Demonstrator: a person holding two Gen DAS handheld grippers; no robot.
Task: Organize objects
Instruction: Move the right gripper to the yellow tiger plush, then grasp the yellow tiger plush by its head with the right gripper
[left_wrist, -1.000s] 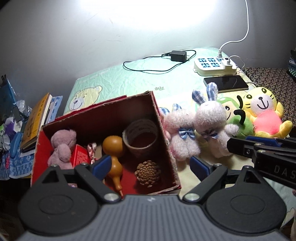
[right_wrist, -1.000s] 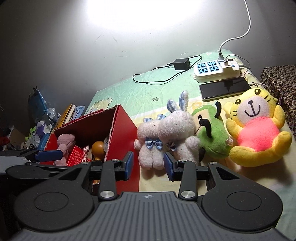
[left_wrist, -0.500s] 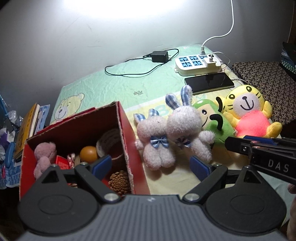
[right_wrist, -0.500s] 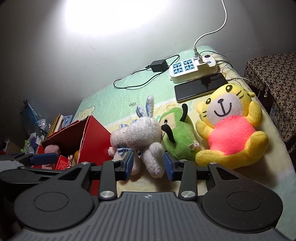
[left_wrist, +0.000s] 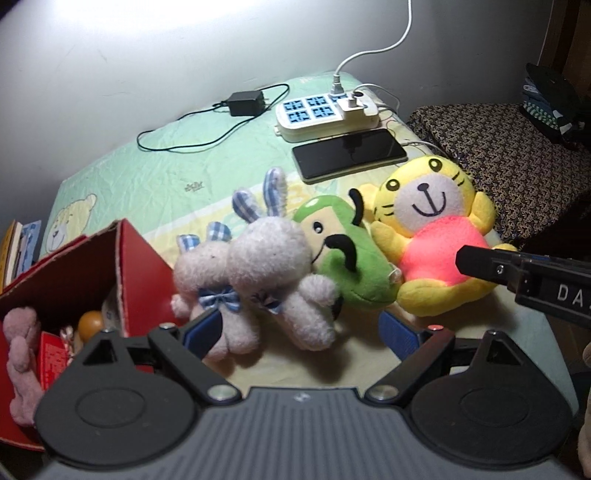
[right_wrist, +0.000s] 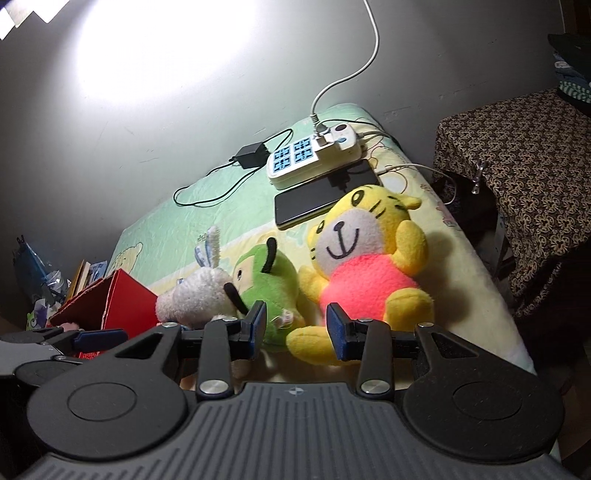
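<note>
Toys fill the red box (left_wrist: 129, 266): pink bear (left_wrist: 20, 354), orange gourd (left_wrist: 90, 323). Beside it on the bed (left_wrist: 155, 177) sit two rabbits (left_wrist: 258, 269). Left gripper (left_wrist: 299, 328) fingers wide, right gripper (right_wrist: 295, 328) fingers narrow, both empty.

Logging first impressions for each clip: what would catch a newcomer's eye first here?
The row of plush toys on the bedsheet: a yellow tiger plush in a pink shirt at the right, a green plush beside it, then two pale bunnies with blue checked ears. Left of them stands an open red cardboard box holding small items, under a bright glare on the wall.
</note>
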